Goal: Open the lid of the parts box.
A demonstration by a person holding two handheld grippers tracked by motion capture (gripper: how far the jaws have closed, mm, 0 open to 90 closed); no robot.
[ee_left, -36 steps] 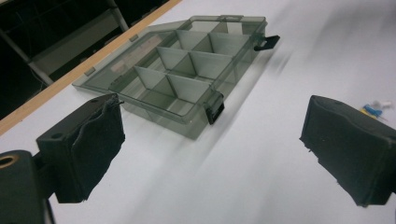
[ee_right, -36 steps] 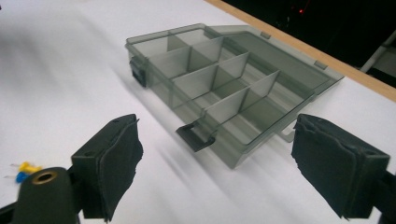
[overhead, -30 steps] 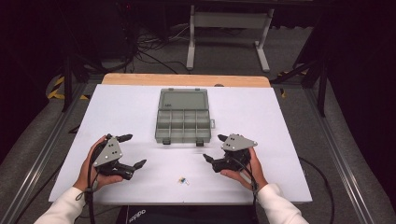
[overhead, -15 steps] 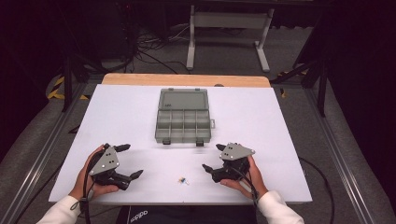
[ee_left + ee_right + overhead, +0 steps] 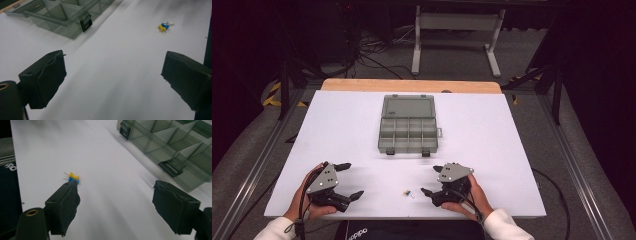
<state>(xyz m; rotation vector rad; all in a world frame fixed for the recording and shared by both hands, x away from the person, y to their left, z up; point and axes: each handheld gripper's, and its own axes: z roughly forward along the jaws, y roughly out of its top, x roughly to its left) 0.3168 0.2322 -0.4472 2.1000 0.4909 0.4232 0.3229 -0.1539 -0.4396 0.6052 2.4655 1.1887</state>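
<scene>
A small yellow-and-blue part (image 5: pixel 407 193) lies on the white worktop (image 5: pixel 492 135), near-side of the grey compartment box (image 5: pixel 408 124). The left hand-held gripper (image 5: pixel 347 181) sits left of the part and the right hand-held gripper (image 5: pixel 432 181) right of it. Both have jaws spread wide, holding nothing.

A: Setting? Lab or recording studio, not a home.

B: Agreed. White board tabletop (image 5: pixel 492 150) on a wooden bench, metal rails (image 5: pixel 252 165) along both sides at left and right of the frame.

A: Black curtains or dark walls all round the top. Grey carpet floor (image 5: pixel 537 110).

B: Loose cables (image 5: pixel 372 55) piled upper left of centre, a white metal stand (image 5: pixel 457 30) at top centre. Yellow-black hazard tape (image 5: pixel 274 95) at the left edge.

A: Rig space. Done.
</scene>
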